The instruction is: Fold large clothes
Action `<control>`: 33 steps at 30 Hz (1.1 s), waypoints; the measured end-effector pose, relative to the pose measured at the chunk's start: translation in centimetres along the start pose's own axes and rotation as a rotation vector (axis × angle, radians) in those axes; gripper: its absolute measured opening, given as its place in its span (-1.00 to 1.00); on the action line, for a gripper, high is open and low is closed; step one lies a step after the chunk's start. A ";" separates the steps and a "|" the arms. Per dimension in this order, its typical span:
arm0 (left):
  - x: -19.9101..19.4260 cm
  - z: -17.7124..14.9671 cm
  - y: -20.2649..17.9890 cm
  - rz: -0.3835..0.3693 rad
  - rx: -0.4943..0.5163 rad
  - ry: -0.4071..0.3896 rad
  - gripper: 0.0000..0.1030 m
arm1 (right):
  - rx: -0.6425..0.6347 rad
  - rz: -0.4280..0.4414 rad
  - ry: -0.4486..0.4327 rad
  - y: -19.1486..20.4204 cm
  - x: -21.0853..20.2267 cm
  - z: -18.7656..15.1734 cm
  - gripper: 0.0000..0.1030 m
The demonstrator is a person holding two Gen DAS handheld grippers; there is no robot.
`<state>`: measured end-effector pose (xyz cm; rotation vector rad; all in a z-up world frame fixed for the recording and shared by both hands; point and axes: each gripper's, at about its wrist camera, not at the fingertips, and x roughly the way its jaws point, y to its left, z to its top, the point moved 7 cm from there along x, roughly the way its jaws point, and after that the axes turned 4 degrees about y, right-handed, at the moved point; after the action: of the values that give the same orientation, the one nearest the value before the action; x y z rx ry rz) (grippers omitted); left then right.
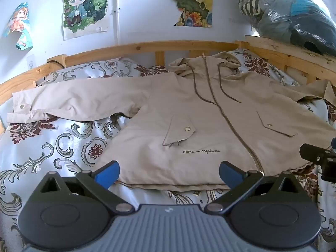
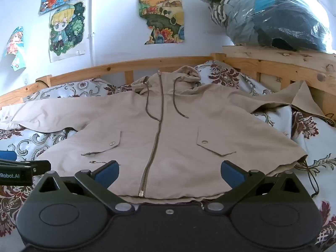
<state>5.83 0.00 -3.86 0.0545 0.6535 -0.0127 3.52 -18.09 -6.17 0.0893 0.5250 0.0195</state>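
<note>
A beige hooded jacket (image 1: 201, 113) lies spread front-up on the patterned bedspread (image 1: 52, 147), zipped, with both sleeves stretched out sideways and the hood toward the headboard. My left gripper (image 1: 169, 173) hovers open above the jacket's hem, left of the zipper, nothing between its blue pads. In the right wrist view the same jacket (image 2: 168, 130) fills the middle, and my right gripper (image 2: 169, 173) is open over the hem, straddling the zipper's lower end. Each gripper shows at the edge of the other's view: the right one (image 1: 321, 159), the left one (image 2: 19, 170).
A wooden bed rail (image 1: 134, 48) runs behind the jacket, with a white wall and posters (image 1: 86, 6) above it. A plastic-wrapped bundle of dark clothes (image 2: 273, 12) sits on a wooden ledge at the upper right. The right sleeve (image 2: 298, 96) reaches up against the rail.
</note>
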 end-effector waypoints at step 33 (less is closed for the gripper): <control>0.0 0.0 -0.1 -0.005 -0.004 0.005 0.99 | 0.000 0.000 -0.002 0.0 0.0 -0.1 0.99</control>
<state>5.81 -0.12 -3.81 0.0496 0.6588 -0.0158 3.46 -18.11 -6.22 0.0898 0.5229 0.0195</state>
